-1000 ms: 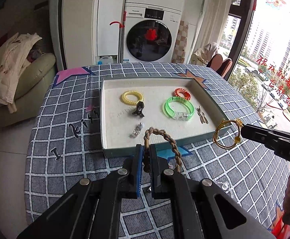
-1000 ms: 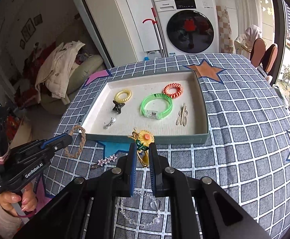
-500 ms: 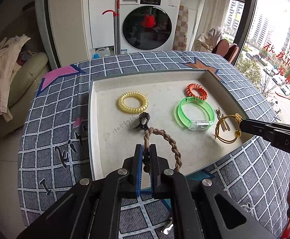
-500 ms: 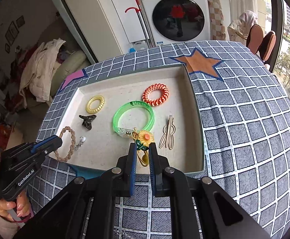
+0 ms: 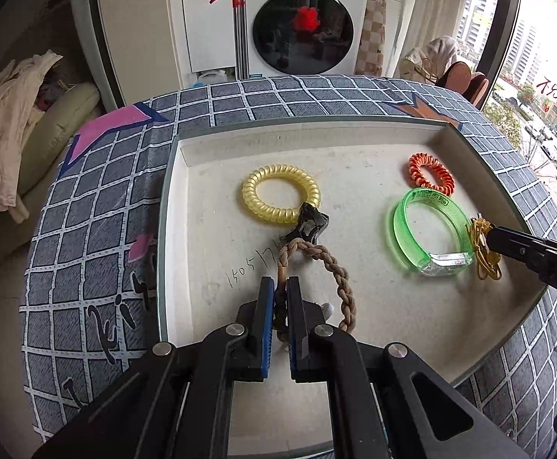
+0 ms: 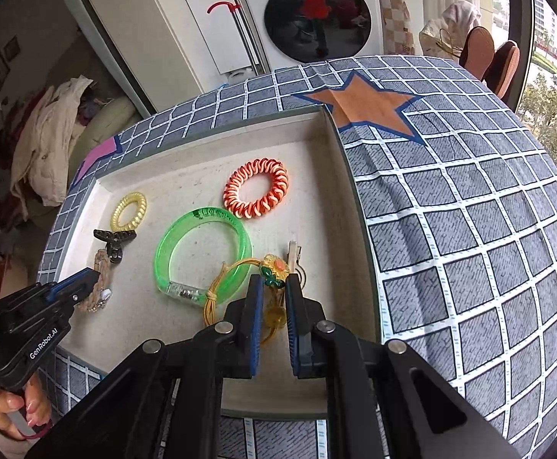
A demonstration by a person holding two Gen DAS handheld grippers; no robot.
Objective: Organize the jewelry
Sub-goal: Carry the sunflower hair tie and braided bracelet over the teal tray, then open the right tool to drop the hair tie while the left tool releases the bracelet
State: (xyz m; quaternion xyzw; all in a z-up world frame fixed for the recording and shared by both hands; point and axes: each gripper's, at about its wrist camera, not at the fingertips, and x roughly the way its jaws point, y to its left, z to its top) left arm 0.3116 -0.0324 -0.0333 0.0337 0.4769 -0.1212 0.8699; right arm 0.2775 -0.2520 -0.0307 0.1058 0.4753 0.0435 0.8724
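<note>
Jewelry mostly gathered in the tray (image 5: pixel 469 141) already. From the left wrist: left claw (image 5: pixel 281 290) pressed together on a braided rope bracelet (image 5: pixel 332 264), loop hanging just ahead of and right of the tips, low over the tray floor and not yet set down. Just beyond the loop, a dark hair clip (image 5: pixel 310 223); past that, a yellow coil hair tie (image 5: pixel 280 194). Well off to the right, a green bangle (image 5: pixel 427 229) and behind it an orange coil hair tie (image 5: pixel 431 170). Coming in from the right edge, the right claw's tip with a gold cord bracelet (image 5: pixel 483 252) dangling beside the bangle. Claw tilted steeply down toward the tray.

From the right wrist: right claw (image 6: pixel 274 287) pinching the gold cord bracelet (image 6: pixel 221 287) at its flower charm (image 6: pixel 274 269), cord draped partly over the green bangle (image 6: pixel 202 256) to the left. Just ahead on the right, a pale hair clip (image 6: pixel 294 254). Far left, left claw (image 6: pixel 87 281) with a hand (image 6: pixel 14 413) on its handle. Also angled down into the tray. Judged near the end of this pair: both pieces over the tray, release left to do; anything still lying outside the tray out of sight.
</note>
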